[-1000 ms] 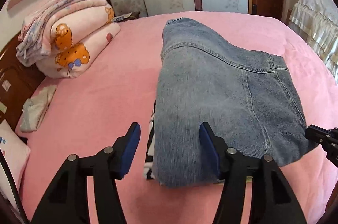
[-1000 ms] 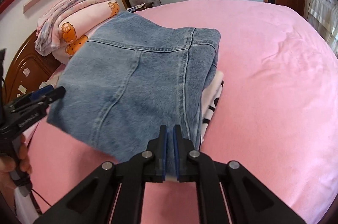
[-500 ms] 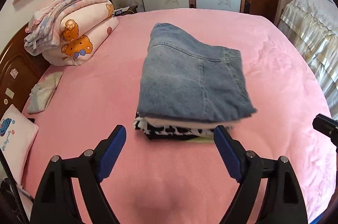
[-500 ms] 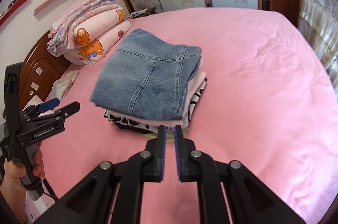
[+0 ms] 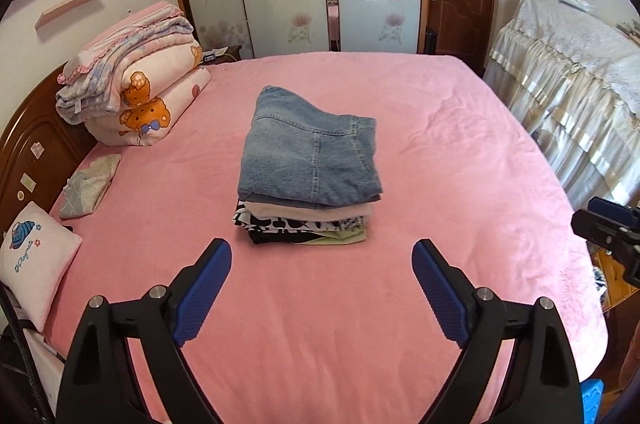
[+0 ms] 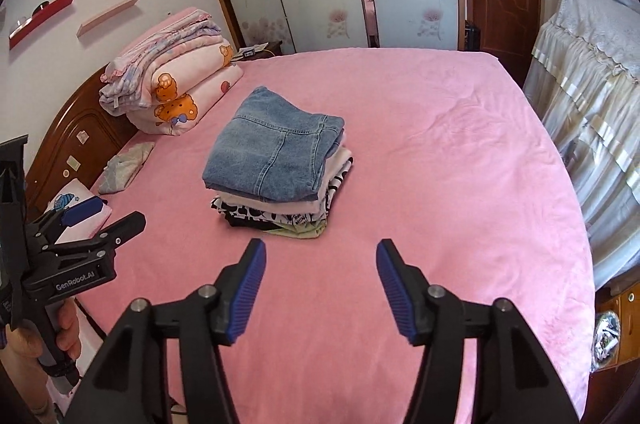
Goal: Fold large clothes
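Folded jeans (image 5: 310, 152) atop a stack of folded clothes (image 5: 304, 224), mid-bed on the pink bedspread (image 5: 460, 184). Denim squared, lying flat; beneath it a pale layer, a black-and-white print, a yellow-green piece at the bottom.

Left claw (image 5: 322, 288) released, jaws spreading wider, nothing between them; held clear of the stack on its near side. Right claw (image 6: 320, 284) also released, jaws opening, empty, likewise short of the pile. Hand (image 6: 66, 324) gripping the left claw's handle at the right wrist view's left edge.

Rolled bear-print quilts (image 5: 136, 96) by the headboard (image 5: 32, 152), well apart from the stack.
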A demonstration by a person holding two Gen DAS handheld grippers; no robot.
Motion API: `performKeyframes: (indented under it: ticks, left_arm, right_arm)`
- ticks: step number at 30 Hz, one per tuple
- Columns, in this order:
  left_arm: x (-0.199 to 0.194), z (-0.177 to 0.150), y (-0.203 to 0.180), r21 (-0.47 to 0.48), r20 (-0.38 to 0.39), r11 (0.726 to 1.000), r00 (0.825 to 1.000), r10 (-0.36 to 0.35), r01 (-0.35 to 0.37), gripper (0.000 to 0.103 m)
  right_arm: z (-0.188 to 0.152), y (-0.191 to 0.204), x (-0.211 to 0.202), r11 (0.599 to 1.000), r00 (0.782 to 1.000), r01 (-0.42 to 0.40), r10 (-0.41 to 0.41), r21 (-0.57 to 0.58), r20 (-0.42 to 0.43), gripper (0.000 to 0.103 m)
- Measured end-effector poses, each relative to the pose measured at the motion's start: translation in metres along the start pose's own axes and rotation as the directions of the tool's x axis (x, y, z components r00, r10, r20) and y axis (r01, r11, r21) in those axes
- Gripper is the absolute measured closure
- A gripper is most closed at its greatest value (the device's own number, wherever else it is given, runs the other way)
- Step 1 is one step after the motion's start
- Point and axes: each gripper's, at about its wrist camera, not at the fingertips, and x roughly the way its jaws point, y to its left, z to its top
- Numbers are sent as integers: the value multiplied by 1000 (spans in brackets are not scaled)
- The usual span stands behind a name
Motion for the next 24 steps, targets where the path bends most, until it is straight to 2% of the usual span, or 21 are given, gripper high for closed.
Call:
performKeyframes:
  ticks: [6,12,15,18,24]
  left_arm:
    - [-48,-34,-31,44,32,998,999,-37,36,9]
    - [-69,-83,-50,45,49,997,997,-61,58,9]
    - [-72,-111,-55,26,77,998,995,-58,57,7]
    - [-66,-135,-57,-7,89,998,995,-55,56,3]
    - [-42,-181,-69,-87,54,993,995,-79,83,1]
  right_arm:
    - [-31,-7,-37,1000,1000,6,-6,-13,5,43]
    - [-76,-17,-52,1000,1000,10,-10,3,8,41]
    - [-105,-20,-54,999,998,49,-49,1,28,34]
    - [-136,-22,-51,995,994,103,-103,-3,48,31]
    - [-186,-27,-38,989,988,132,-137,72,65,28]
